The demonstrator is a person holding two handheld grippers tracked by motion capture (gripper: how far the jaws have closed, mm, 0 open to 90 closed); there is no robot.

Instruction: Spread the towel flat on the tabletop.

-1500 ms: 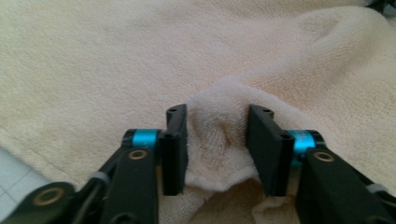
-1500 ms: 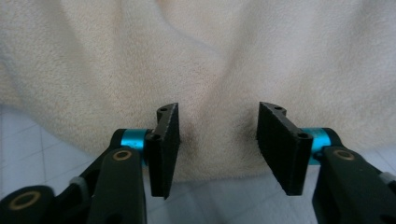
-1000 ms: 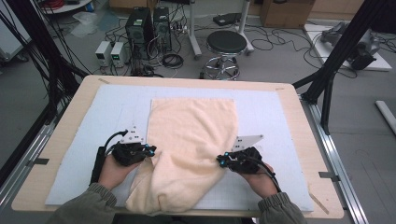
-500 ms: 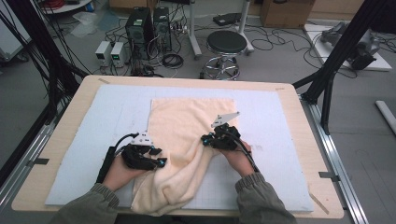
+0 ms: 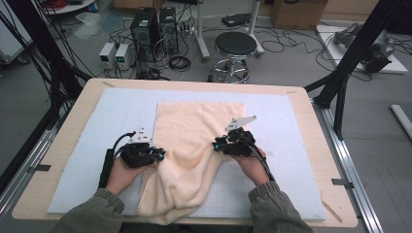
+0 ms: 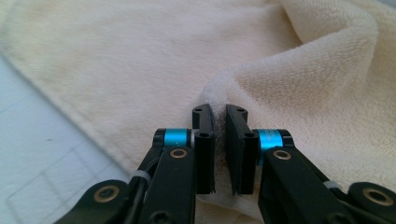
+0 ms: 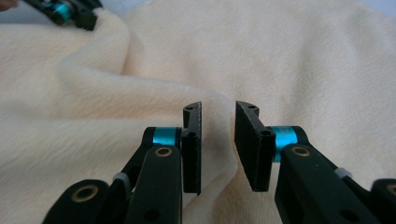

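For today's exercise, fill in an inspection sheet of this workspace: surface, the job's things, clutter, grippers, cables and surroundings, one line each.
Surface: wooden table covered by a pale blue mat.
Job's things: cream towel, far part flat, near part bunched and hanging over the near edge.
Clutter: nothing seen on the mat.
Grippers: left gripper pinches a towel fold between nearly closed jaws, which have just been closing; right gripper jaws have just been opening, apart, with towel between them, not pressed.
Cables: a black cable trails from the left gripper; many on the floor.
Surroundings: stool, computer towers, black frame posts.
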